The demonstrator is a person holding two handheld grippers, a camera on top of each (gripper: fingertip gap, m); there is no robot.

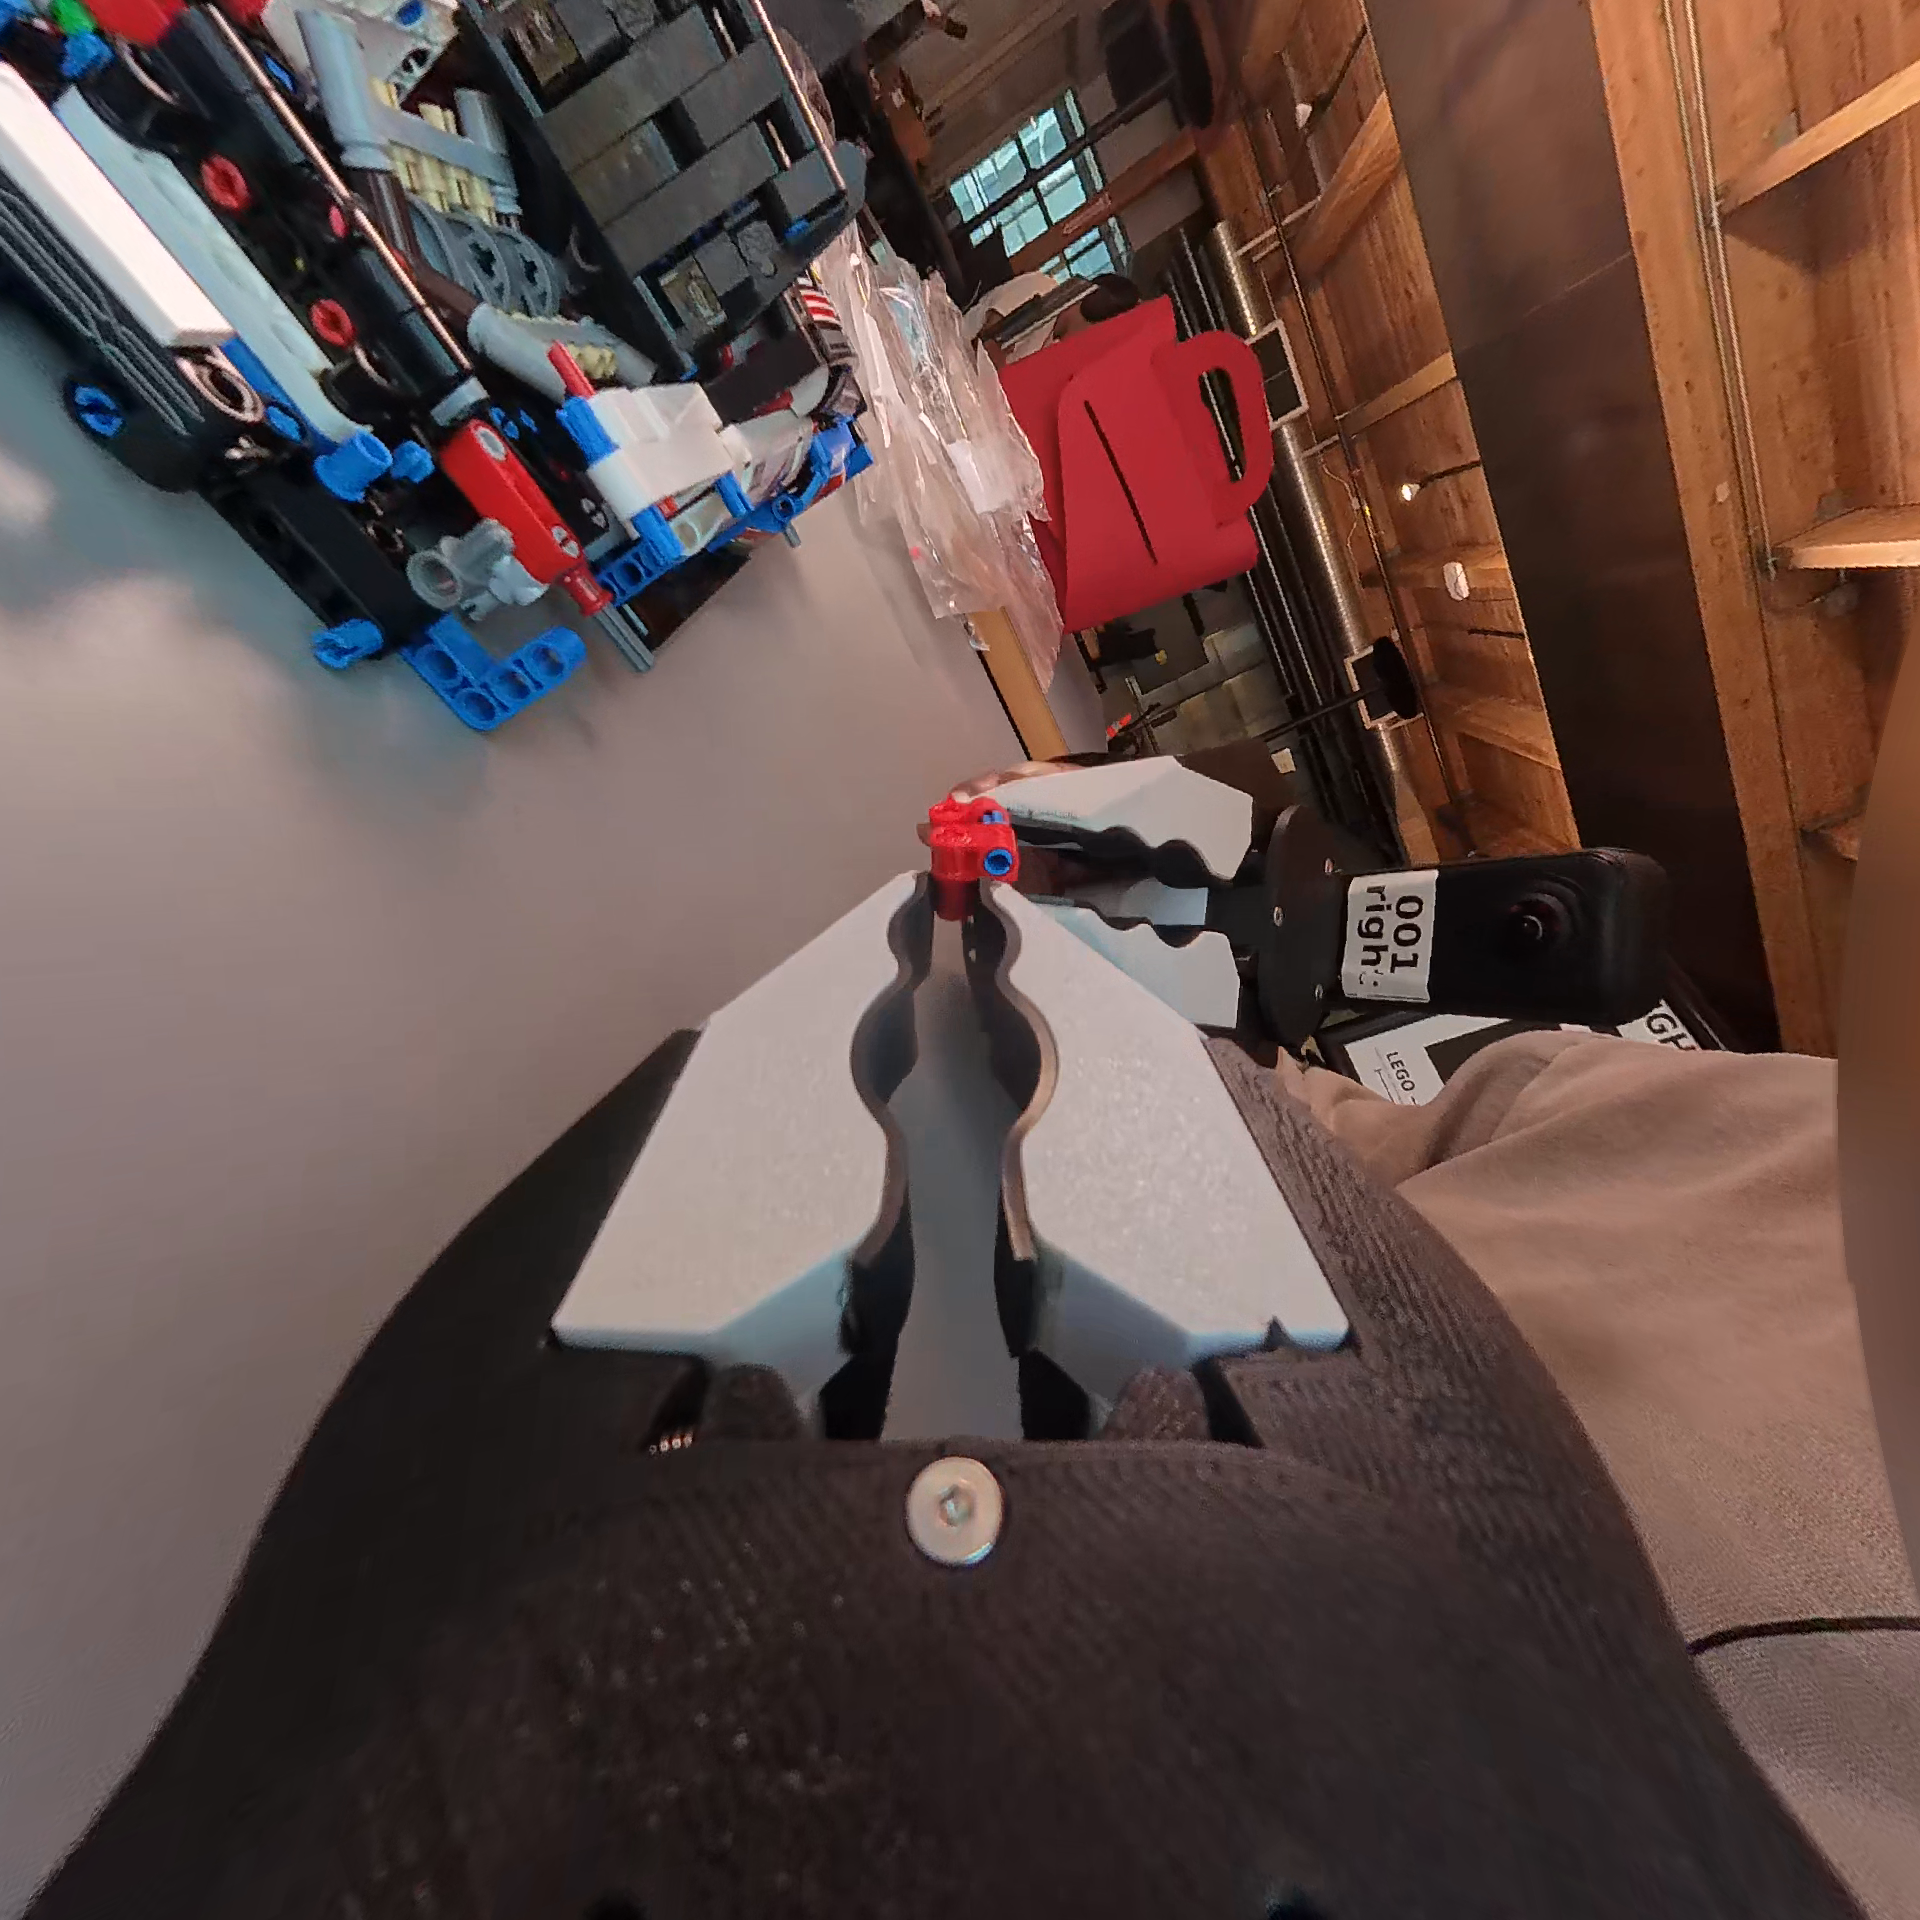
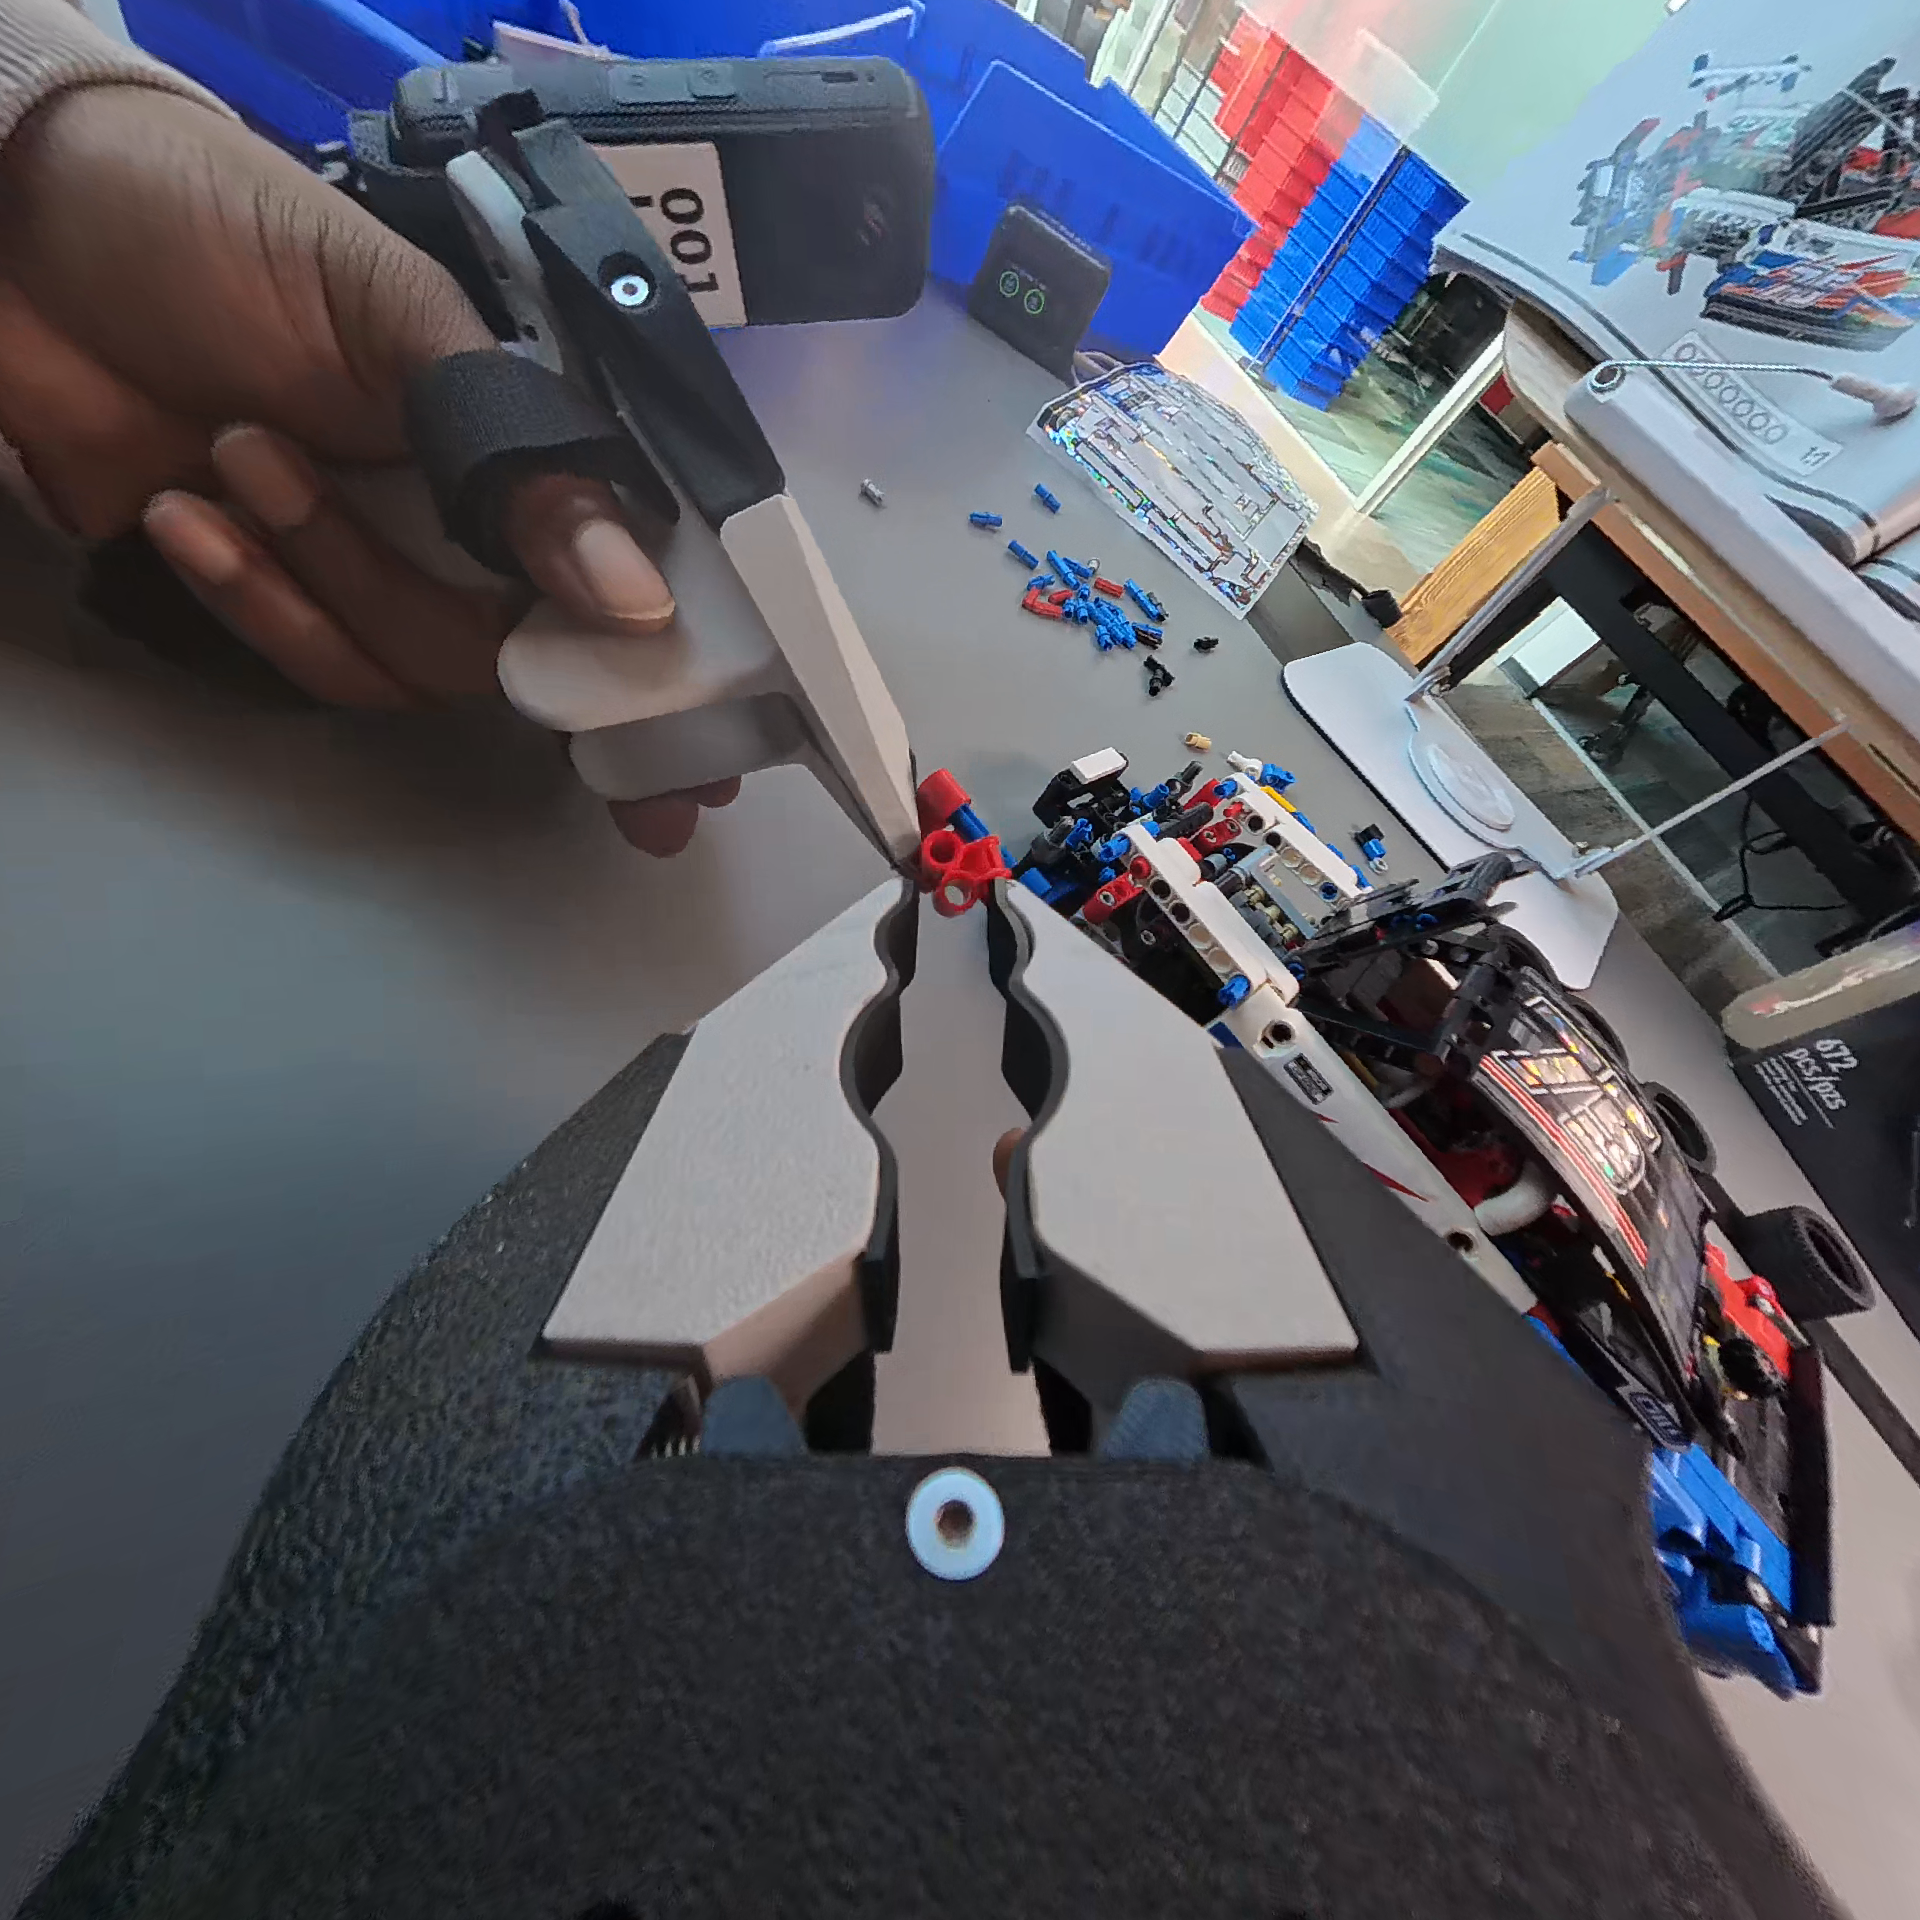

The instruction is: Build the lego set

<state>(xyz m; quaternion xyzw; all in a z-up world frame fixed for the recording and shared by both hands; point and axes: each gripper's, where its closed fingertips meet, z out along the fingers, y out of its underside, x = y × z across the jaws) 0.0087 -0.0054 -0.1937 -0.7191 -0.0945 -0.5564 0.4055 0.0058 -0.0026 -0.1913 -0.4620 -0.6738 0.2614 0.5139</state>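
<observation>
**Mid-air sub-assembly: red connector and blue pin held between both tools**

While both tips meet above the grey table (image 2: 312, 1039), you are joining a small piece in the air, not yet on the model. Your left gripper (image 1: 951, 899) is pinched tight on the red connector (image 1: 958, 844), jaws nearly together. Your right gripper (image 2: 951, 894) comes in from the right side of the left view; its jaws look closed down around the same red cluster, though whether they grip the connector itself or the blue pin (image 1: 1000, 860) poking from it, I cannot tell.

The partly built car (image 2: 1455, 1091) lies on the table to the right in the right wrist view, beyond the tips and apart from them. Loose blue and red pins (image 2: 1091, 608) sit farther off, near the sticker sheet (image 2: 1174, 478). An instruction booklet (image 2: 1766, 260) stands on a holder at far right.

Judged step: seating the pin fully into the connector. Next move likely calls for a straight push along the pin's axis while your left holds firm. Any twist risks popping the piece out of the tips.
</observation>
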